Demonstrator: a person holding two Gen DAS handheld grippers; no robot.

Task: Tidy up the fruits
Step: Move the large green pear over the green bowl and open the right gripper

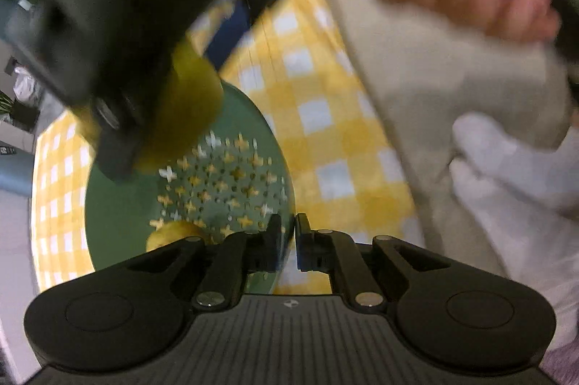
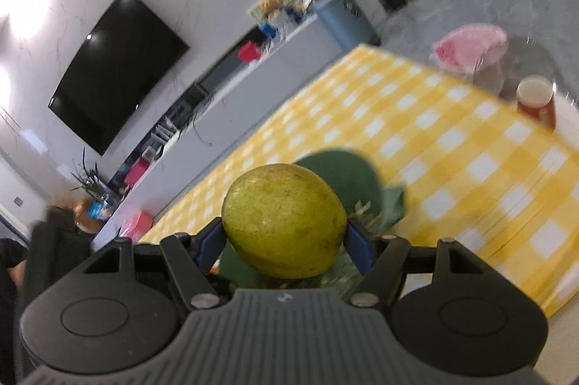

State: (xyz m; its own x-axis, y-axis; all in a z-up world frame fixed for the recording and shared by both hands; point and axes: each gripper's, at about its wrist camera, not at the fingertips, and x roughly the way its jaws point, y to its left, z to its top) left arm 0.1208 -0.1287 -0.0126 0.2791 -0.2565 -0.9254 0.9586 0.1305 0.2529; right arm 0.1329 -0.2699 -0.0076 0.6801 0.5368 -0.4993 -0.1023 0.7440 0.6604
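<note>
Right wrist view has the right gripper [image 2: 284, 240] clamped on a yellow-green pear [image 2: 284, 220] above the green colander [image 2: 340, 178] on the checked tablecloth [image 2: 452, 146], while the left gripper [image 1: 289, 236], nearly closed, pinches the colander's rim, a second pear [image 1: 173, 234] lying inside.

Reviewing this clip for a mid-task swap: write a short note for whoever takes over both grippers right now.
Right gripper: shut on a yellow-green fruit, carried above the green perforated bowl.
Left gripper: jaws nearly shut on the bowl's rim, seemingly steadying it.
Done: one yellowish fruit already lies in the bowl, on the yellow checked tablecloth.
Left: lower the held fruit into the bowl and release. No other loose fruit shows in either view; check the table.
</note>
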